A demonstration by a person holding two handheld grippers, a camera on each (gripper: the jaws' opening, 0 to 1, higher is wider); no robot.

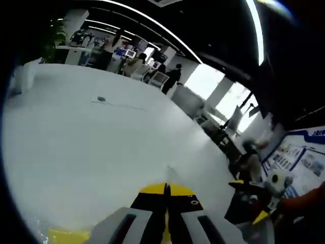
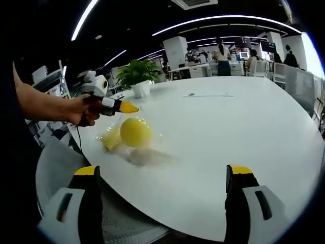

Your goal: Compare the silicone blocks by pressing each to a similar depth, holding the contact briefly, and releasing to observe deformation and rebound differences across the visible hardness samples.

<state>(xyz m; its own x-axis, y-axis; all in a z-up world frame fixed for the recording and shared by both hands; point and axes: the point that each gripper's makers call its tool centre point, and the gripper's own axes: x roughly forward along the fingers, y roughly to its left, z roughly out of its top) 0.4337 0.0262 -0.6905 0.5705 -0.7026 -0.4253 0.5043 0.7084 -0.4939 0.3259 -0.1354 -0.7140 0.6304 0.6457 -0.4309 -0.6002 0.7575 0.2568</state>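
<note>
Yellow rounded silicone block point(image 2: 135, 131) on glossy white table point(image 2: 244, 127)

The left gripper view sits low and close over the white table point(image 1: 91, 147), tilted, looking along it toward the far desks and windows. The right gripper view hangs back off the table's edge, facing across it toward the plant point(image 2: 136, 72). Both share that same tabletop and office background.
</note>
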